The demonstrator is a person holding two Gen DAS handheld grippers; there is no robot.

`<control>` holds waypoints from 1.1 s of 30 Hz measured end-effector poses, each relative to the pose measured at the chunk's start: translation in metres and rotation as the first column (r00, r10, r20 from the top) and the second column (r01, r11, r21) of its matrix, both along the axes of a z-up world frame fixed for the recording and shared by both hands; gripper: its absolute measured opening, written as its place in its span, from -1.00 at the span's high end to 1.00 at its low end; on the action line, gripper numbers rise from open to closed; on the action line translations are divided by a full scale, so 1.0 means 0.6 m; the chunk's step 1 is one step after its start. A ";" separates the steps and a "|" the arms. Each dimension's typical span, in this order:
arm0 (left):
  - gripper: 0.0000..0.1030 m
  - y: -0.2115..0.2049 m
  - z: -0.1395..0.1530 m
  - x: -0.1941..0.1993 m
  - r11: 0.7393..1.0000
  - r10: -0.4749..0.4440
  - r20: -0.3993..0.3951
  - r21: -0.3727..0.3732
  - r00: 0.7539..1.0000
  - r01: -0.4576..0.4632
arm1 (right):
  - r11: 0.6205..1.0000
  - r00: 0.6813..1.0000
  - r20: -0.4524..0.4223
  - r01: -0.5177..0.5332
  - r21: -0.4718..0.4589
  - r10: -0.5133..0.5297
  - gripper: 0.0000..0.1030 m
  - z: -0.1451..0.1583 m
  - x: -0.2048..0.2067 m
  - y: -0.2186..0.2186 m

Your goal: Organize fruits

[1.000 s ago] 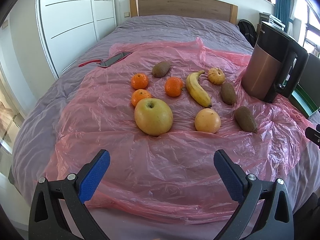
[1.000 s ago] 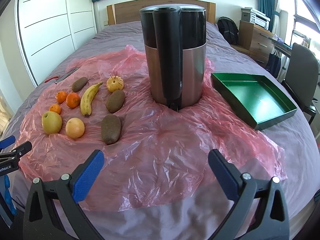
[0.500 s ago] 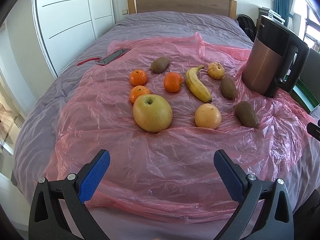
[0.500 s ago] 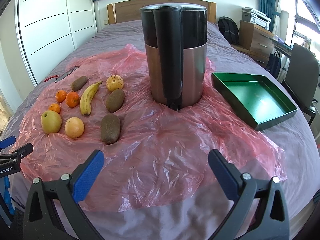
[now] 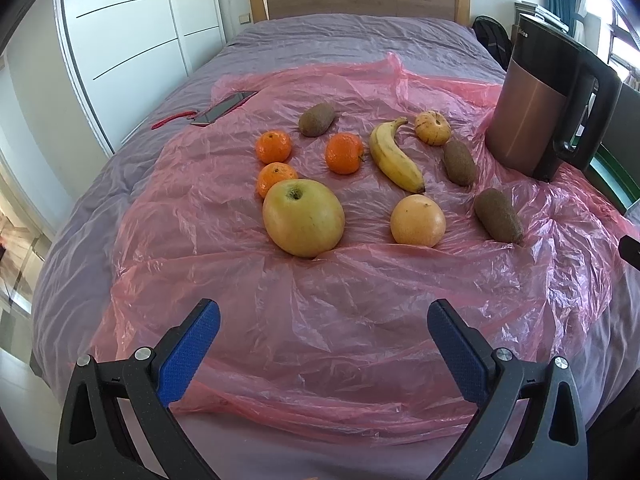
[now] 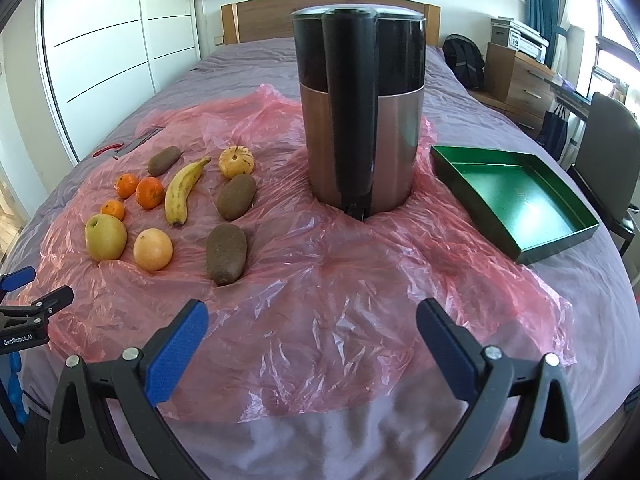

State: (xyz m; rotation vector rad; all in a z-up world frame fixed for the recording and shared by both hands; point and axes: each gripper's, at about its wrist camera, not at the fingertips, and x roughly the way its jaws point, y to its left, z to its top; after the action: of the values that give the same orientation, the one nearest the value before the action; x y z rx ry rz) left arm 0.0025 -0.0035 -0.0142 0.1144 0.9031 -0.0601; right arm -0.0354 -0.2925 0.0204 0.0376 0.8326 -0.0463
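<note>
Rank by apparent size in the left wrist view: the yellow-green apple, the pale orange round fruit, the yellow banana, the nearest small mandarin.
1. Yellow-green apple, nearest the camera.
2. Yellow banana, longest but slim.
3. Pale orange round fruit.
4. Small mandarin.

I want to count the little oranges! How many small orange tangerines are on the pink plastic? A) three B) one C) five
A: three small tangerines sit together on the pink plastic sheet, behind the big yellow-green apple.
</note>
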 end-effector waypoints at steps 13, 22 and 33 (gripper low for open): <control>-0.98 -0.006 -0.005 0.005 1.000 0.003 -0.020 0.028 1.000 -0.002 | 1.000 1.000 -0.005 -0.014 -0.002 0.014 -1.00 -0.005 0.000 0.005; -0.98 0.014 -0.011 0.027 1.000 0.015 -0.093 0.003 0.996 -0.015 | 0.995 0.995 -0.007 -0.097 0.021 0.097 -1.00 -0.002 0.023 0.042; -0.98 0.038 0.008 0.101 0.997 0.054 -0.073 -0.048 0.996 -0.058 | 0.974 0.976 -0.013 -0.214 0.071 0.215 -1.00 -0.014 0.119 0.116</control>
State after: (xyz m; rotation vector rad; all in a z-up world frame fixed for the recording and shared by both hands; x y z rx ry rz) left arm 0.0629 0.0195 -0.0097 0.0403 0.9753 -0.0348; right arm 0.0363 -0.2227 0.0118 0.0125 0.8543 0.1863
